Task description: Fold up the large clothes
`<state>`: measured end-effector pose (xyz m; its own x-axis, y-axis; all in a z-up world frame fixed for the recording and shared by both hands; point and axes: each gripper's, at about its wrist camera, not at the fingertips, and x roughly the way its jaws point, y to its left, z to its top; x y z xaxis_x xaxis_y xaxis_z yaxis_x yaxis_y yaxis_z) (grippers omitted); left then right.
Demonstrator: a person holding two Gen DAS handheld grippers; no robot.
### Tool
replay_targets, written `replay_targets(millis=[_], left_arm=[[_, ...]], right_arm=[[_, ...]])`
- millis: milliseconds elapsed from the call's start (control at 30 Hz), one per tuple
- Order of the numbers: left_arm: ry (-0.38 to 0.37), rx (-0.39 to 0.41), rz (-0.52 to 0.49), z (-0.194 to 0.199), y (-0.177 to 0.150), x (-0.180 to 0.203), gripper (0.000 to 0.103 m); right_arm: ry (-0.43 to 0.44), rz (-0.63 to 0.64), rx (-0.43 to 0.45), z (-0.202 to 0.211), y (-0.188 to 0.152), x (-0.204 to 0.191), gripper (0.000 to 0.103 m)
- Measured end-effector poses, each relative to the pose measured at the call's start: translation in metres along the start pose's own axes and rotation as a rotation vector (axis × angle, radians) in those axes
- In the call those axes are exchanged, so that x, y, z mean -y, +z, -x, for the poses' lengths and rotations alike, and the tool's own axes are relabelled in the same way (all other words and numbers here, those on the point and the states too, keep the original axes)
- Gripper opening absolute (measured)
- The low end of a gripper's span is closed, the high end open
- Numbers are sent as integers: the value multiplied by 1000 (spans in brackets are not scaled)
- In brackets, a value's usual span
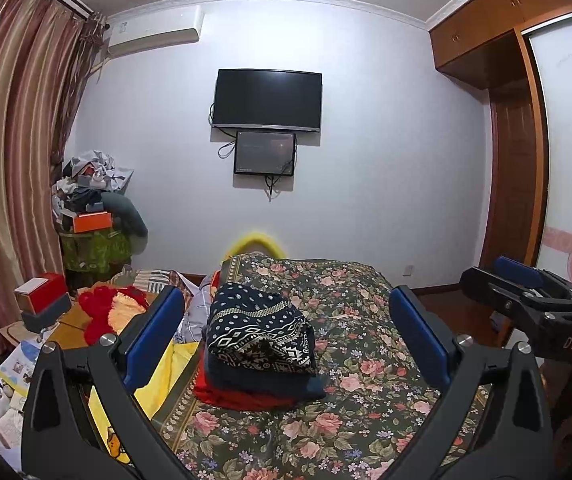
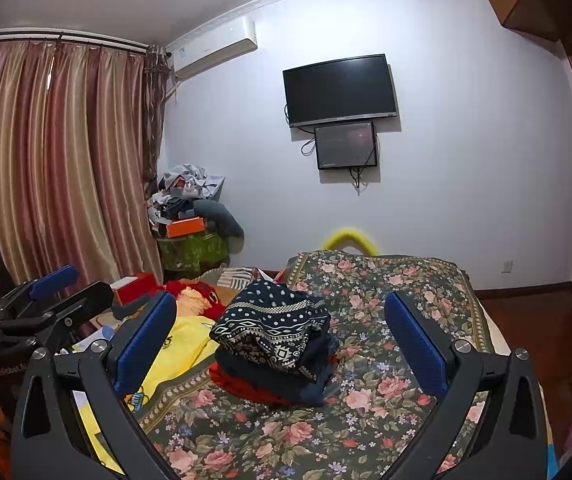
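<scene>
A stack of folded clothes (image 1: pixel 261 344) lies on the floral bedspread (image 1: pixel 366 392): a navy patterned knit on top, a dark garment under it, a red one at the bottom. It also shows in the right wrist view (image 2: pixel 273 340). My left gripper (image 1: pixel 286 320) is open and empty, held above the bed in front of the stack. My right gripper (image 2: pixel 281 320) is open and empty too, and shows at the right of the left wrist view (image 1: pixel 522 292). The left gripper shows at the left of the right wrist view (image 2: pixel 61 292).
A yellow garment (image 1: pixel 165 384) lies left of the stack, also in the right wrist view (image 2: pixel 181 344). A red plush (image 1: pixel 105 312) and boxes (image 1: pixel 43 296) crowd the left side. A heap of clothes (image 1: pixel 93 208) stands by the curtain. A wardrobe (image 1: pixel 514 128) is at the right.
</scene>
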<state>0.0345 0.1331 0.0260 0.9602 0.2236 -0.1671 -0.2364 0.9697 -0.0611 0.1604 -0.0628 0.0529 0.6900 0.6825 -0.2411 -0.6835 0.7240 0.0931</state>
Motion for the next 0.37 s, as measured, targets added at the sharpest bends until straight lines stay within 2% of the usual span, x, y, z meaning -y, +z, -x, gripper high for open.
replay_targets(millis=[367], left_arm=[[-7,0,-2,0,0,0,103]], right_arm=[[-1,-1,-10,-2,-2,-1,103]])
